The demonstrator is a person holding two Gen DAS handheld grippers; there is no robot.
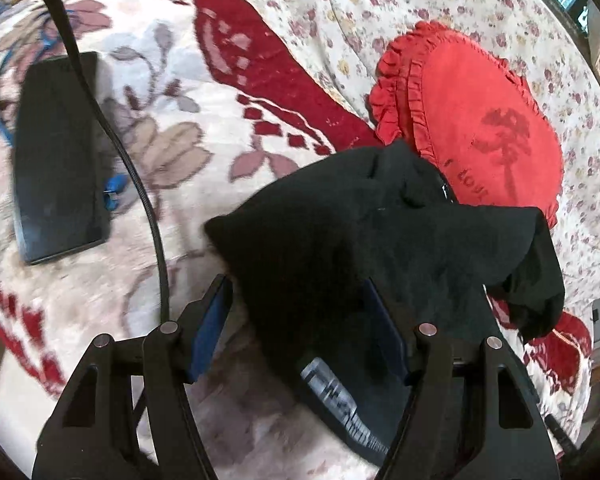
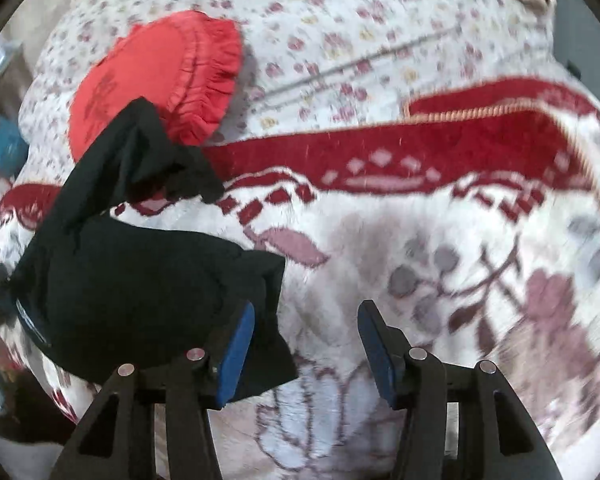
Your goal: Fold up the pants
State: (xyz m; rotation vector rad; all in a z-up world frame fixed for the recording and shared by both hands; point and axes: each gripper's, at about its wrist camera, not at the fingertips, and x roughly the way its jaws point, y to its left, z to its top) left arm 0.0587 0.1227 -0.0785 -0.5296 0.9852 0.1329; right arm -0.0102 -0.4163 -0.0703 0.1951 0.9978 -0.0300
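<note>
I see the black pants bunched in a lump on the fuzzy flower blanket, just in front of the red frilly pillow. My left gripper is wide apart with the pants draped over one side. My right gripper is wide apart too, and the pants touch its left finger. A flat black thing lies off to the left
</note>
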